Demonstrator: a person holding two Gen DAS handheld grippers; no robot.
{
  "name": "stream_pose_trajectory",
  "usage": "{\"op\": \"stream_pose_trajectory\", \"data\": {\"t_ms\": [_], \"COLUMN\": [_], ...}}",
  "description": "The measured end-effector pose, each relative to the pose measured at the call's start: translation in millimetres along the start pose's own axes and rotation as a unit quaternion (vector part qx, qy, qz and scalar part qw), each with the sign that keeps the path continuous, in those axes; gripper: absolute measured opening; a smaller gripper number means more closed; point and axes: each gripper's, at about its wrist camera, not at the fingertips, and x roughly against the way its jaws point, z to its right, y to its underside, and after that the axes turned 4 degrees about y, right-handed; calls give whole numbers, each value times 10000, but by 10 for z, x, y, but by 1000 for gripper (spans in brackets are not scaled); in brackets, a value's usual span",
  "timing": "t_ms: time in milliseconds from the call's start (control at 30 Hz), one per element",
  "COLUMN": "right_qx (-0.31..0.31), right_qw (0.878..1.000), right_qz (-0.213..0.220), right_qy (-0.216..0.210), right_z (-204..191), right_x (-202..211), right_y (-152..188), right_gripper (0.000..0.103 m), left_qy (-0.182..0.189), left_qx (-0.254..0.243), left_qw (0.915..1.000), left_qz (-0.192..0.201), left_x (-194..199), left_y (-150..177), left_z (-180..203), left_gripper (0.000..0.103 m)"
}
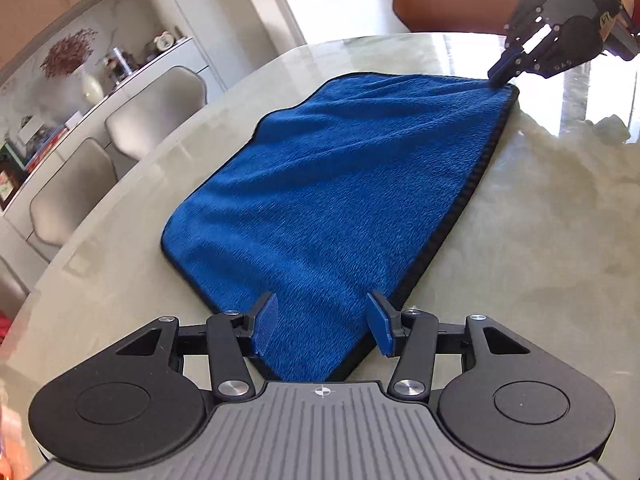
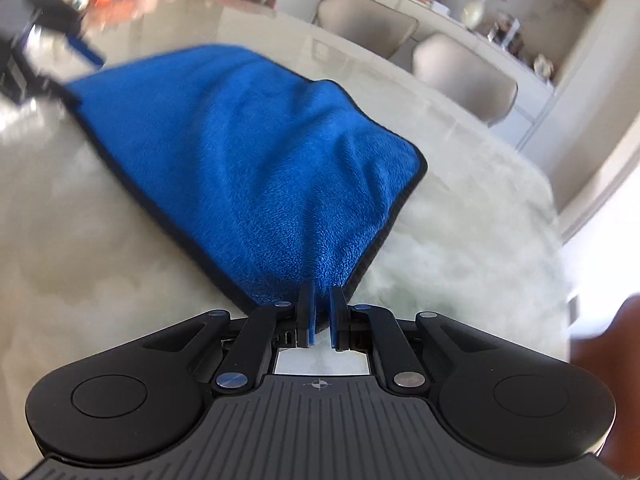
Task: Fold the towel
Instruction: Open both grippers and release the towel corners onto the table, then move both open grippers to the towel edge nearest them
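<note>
A blue towel [image 1: 340, 184] with a black hem lies on the pale marble table [image 1: 540, 260]; it looks folded once, with stacked edges along its right side. My left gripper [image 1: 322, 326] is open, its blue pads on either side of the towel's near corner. My right gripper [image 2: 321, 314] is shut on the towel [image 2: 256, 148] at its opposite corner, and the cloth rises into the pads. The right gripper also shows in the left wrist view [image 1: 505, 70], pinching the far corner. The left gripper shows blurred at the far left of the right wrist view [image 2: 80, 50].
Grey padded chairs [image 1: 156, 116] stand along the table's left side and a brown chair [image 1: 456, 0] at the far end. A white sideboard [image 1: 132, 72] with a vase and small items runs behind the chairs. The table's curved edge [image 1: 120, 208] lies left of the towel.
</note>
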Motion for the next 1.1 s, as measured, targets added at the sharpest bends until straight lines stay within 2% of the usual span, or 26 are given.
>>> {"op": "stream_pose_trajectory", "data": {"t_ms": [133,233,400,467,533,700,800,867,967,1100], "right_qx": [225,48,-30,-15,-101,-490,-786,-984,-1246,-1623], "right_qw": [9997,9998,9980,9974,9974,9961,9945,9931,9902,9852], "right_qz": [-22,198,578,670,672,706,689,617,575,549], "right_qy": [17,20,235,266,228,187,112,131,240,81], "right_z": [-10,130,336,380,409,595,752,871,1020,1168], "right_x": [-2,-5,-199,-344,-473,-811,-993,-1138,-1291,-1411], "right_y": [-60,-176,-478,-606,-687,-864,-920,-948,-963,-956], "right_gripper": [7,8,8,8,8,8,10,17,22,26], "left_qy": [-78,-163,-408,-474,-520,-336,-271,-255,-277,-341], "left_qx": [-124,-333,-308,-215,-104,494,876,1113,1217,1264], "left_qw": [9999,9992,9978,9967,9960,9955,9927,9899,9882,9871], "left_qz": [-58,-123,429,619,722,731,783,838,886,916], "left_x": [35,39,-95,-201,-349,-791,-902,-947,-980,-980], "left_y": [-10,-104,-457,-558,-641,-777,-781,-763,-737,-694], "left_z": [-12,-48,-278,-358,-435,-675,-810,-893,-938,-951], "left_gripper": [52,53,55,65,67,67,67,68,69,70]}}
